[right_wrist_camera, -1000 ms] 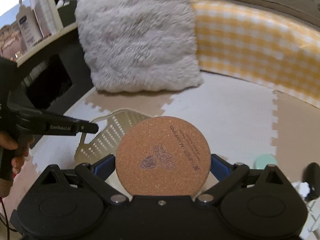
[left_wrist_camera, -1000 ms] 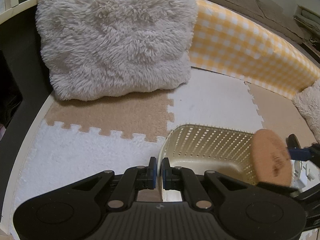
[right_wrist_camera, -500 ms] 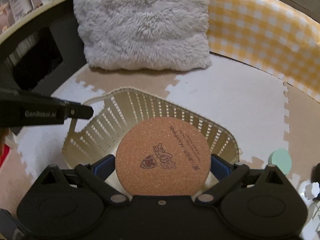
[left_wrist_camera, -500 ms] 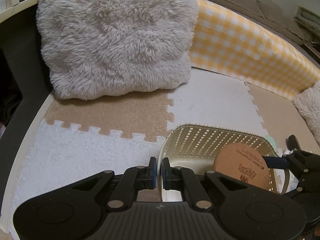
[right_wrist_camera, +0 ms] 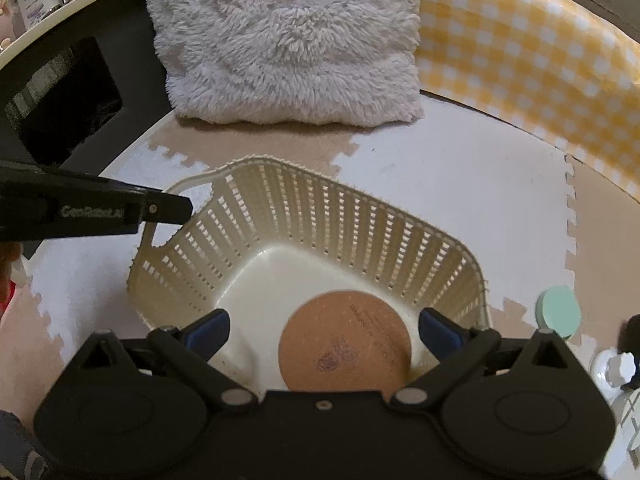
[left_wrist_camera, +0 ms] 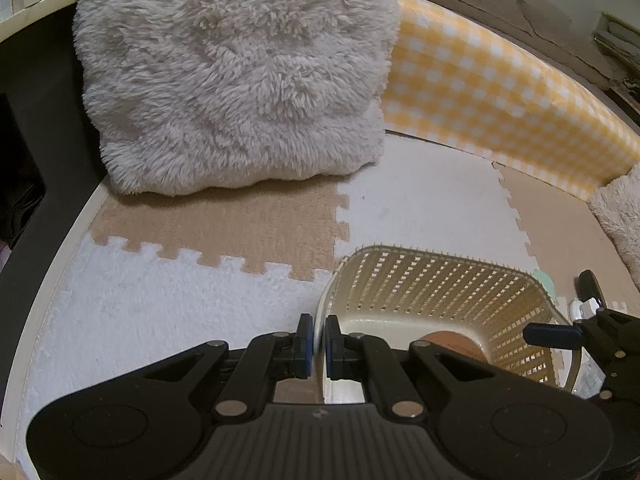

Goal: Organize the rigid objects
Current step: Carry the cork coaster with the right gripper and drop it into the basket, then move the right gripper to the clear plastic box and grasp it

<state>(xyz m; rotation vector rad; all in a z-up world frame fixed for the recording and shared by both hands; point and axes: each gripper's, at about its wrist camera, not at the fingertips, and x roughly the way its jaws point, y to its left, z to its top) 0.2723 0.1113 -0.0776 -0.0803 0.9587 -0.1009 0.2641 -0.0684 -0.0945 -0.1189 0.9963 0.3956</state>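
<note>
1. The left gripper (left_wrist_camera: 315,346) is clenched on the near rim of the cream basket (right_wrist_camera: 360,216), pinning it to the foam floor mat (left_wrist_camera: 168,300).
2. The right gripper (right_wrist_camera: 322,334) hangs over the basket with its fingers spread wide and nothing between them; the cork coaster (right_wrist_camera: 346,340) lies free on the basket floor, close to the near wall.
3. So that one looks home, I'd say. A mint-green disc (right_wrist_camera: 559,311) sits outside on the mat, just beside the basket's right corner, probably next in line.
4. The risks: if the left hand lets go early or tugs, the light basket could skid or tip and spill the coaster.
5. Reaching for the disc, the right fingers could clip the basket corner.
6. The disc lies flat on soft mat, so an edge pinch may slip.
</note>
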